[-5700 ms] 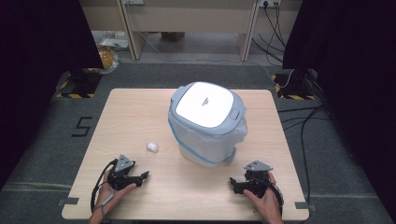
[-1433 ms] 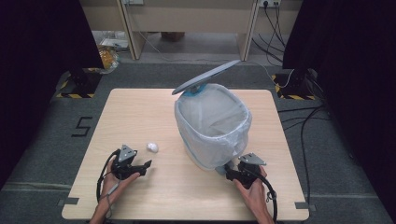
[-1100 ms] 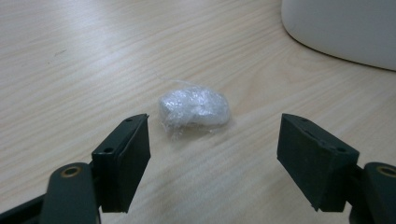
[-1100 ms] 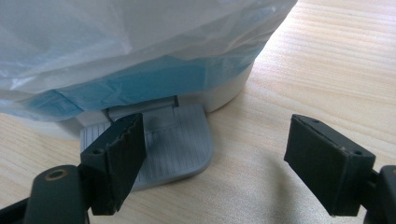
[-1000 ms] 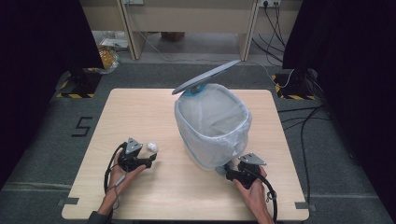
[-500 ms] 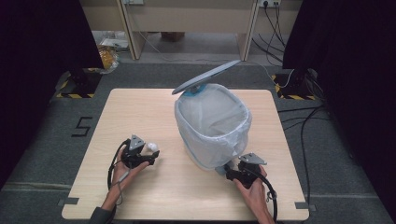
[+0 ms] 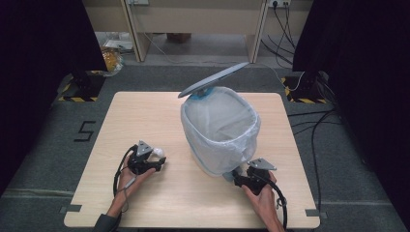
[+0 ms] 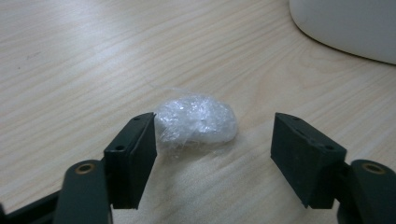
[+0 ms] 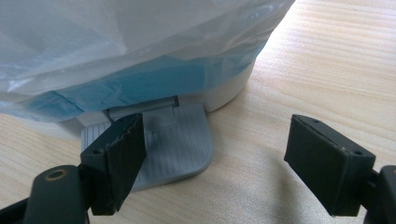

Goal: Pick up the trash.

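Bin (image 7: 220, 140): standing on the table (image 7: 145, 116), lid (image 7: 212, 79) tilted up, bag-lined mouth open.
Right gripper (image 9: 224, 158): jaws gaping wide, gripping nothing; one jaw is pressing on the pedal (image 9: 173, 140).
Left gripper (image 8: 212, 144): jaws have just been closing, now half open around the plastic wad (image 8: 196, 121); one pad touching, no pinch yet.
Progress: lid-opening done; gripping, lifting and dropping the wad are remaining.

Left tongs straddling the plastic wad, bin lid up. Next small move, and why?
Probably finish closing the left tongs on the crumpled plastic wad. Their jaws have just been closing; one touches it, the other stands apart. The right tongs press the pedal, holding the bin lid up.
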{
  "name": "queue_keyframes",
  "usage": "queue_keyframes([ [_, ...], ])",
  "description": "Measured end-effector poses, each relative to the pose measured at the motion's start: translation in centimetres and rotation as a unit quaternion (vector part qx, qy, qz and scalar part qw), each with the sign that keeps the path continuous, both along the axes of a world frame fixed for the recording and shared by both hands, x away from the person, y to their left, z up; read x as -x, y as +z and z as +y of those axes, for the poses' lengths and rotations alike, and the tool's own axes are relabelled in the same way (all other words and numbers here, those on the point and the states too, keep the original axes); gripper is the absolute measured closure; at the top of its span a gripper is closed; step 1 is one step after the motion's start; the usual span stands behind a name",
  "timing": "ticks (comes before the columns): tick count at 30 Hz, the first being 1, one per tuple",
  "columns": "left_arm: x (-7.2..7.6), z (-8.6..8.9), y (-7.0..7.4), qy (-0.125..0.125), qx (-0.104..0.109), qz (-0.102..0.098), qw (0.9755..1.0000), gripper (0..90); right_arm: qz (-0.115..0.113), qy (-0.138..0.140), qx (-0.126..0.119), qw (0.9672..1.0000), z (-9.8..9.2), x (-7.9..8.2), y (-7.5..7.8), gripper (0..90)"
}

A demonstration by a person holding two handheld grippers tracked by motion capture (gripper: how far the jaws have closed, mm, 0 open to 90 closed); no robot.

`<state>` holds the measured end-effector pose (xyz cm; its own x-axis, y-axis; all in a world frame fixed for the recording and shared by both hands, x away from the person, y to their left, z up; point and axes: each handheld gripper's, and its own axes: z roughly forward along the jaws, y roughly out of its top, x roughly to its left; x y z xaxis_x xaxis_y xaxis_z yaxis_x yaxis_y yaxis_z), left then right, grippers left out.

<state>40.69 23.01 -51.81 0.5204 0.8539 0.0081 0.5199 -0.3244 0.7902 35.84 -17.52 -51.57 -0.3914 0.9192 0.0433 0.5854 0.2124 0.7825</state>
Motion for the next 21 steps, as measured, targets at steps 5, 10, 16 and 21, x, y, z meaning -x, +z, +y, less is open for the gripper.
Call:
queue_keyframes([
  [5, -0.6, 0.2, 0.0, 0.004, -0.002, 0.005, 1.0, 37.0, 0.001, 0.001, -0.002, 1.0, 0.0, 0.0, 0.0, 20.2],
  [10, -1.3, -0.2, -0.2, 0.002, -0.004, 0.009, 1.0, 40.3, 0.002, 0.002, -0.003, 1.0, -0.1, -0.1, 0.0, 20.1],
  [16, -2.0, -0.6, -0.3, -0.005, -0.009, 0.008, 0.9999, 44.6, 0.003, 0.003, -0.004, 1.0, -0.1, -0.1, 0.0, 20.2],
  [21, -1.7, -0.7, -0.1, -0.012, -0.021, 0.008, 0.9997, 48.5, 0.002, 0.005, -0.004, 1.0, -0.1, -0.1, 0.0, 20.1],
])
